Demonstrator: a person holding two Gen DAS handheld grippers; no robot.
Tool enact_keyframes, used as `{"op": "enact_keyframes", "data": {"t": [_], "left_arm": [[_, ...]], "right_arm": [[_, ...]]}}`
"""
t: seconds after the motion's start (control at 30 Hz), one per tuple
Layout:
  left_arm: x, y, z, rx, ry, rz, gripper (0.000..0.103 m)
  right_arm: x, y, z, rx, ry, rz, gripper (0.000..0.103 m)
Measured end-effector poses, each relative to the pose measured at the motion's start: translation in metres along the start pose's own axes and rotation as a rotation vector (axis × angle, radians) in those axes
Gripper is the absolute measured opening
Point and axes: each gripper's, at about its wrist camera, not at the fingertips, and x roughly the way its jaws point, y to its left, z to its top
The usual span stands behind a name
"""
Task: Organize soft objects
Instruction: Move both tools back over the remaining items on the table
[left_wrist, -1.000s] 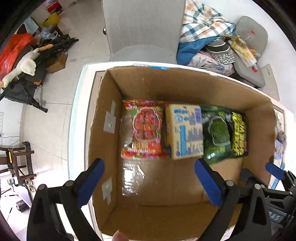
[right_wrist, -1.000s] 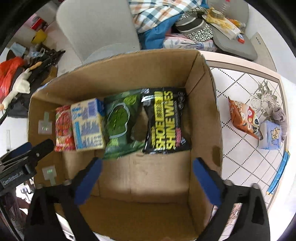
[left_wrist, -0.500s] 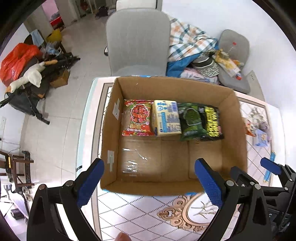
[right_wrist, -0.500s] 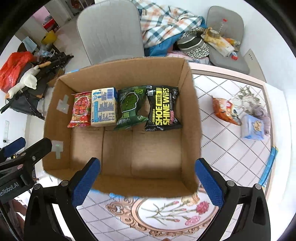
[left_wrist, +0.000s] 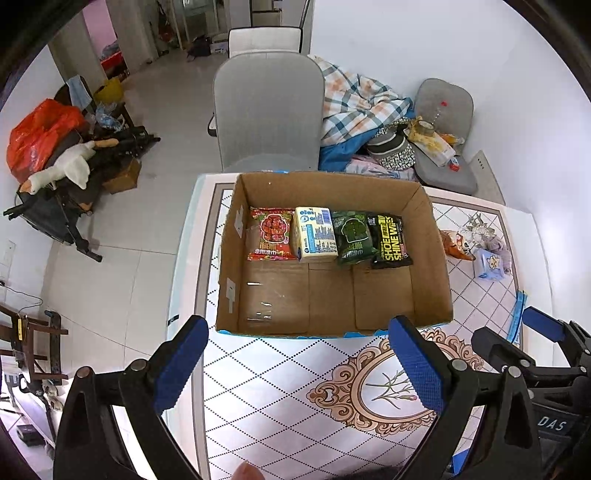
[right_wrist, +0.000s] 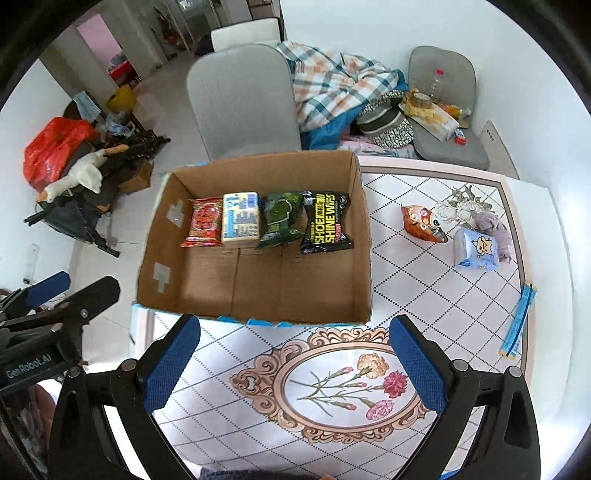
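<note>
Tiled floral-patterned worktop (right_wrist: 406, 280) nearest. Left gripper (left_wrist: 295, 365) and right gripper (right_wrist: 295, 362) both spread wide, empty, above it. Beyond, open brown cardboard box (right_wrist: 364, 258): four soft packets in row against far wall. Right of box, orange snack bag (right_wrist: 421, 223), blue tissue pack (right_wrist: 476, 249). Grey chair (right_wrist: 243, 99) behind.

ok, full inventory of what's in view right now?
cardboard box: 1, brown, on table, open
packets in box: 4, red, pale yellow-blue, green, black-yellow, row along far wall
orange snack bag: 1, on table right of box
blue tissue pack: 1, right of the bag
grey cloth: 1, behind tissue pack
blue strip: 1, table's right edge
grey chair: 1, behind box
left tool: open, empty
right tool: open, empty
</note>
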Motion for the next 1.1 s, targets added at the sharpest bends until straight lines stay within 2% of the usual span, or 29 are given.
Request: {"op": "enact_keyframes", "data": {"t": [0.2, 0.3, 0.43, 0.6, 0.77, 0.97, 1.1], "left_arm": [[-0.014, -0.037, 0.01, 0.051, -0.03, -0.02, 0.1], [-0.008, -0.081, 0.019, 0.136, -0.026, -0.018, 0.1], [0.013, -0.164, 0.032, 0.295, -0.025, -0.033, 0.1], [0.065, -0.278, 0.044, 0.54, 0.014, -0.002, 0.1], [0.134, -0.363, 0.051, 0.733, 0.074, 0.062, 0.1], [0.214, -0.449, 0.044, 0.967, 0.174, 0.094, 0.1], [0.26, -0.49, 0.029, 1.147, 0.221, 0.116, 0.1]], "right_arm": [[-0.019, -0.039, -0.004, 0.082, -0.022, 0.042, 0.103], [-0.025, -0.079, -0.005, 0.159, -0.03, 0.033, 0.103], [-0.033, -0.157, -0.014, 0.294, -0.031, -0.025, 0.103], [-0.031, -0.26, -0.034, 0.456, 0.007, -0.112, 0.103], [-0.002, -0.36, -0.046, 0.56, 0.09, -0.159, 0.103], [0.053, -0.437, -0.043, 0.576, 0.216, -0.153, 0.103], [0.084, -0.464, -0.036, 0.548, 0.264, -0.155, 0.103]]}}
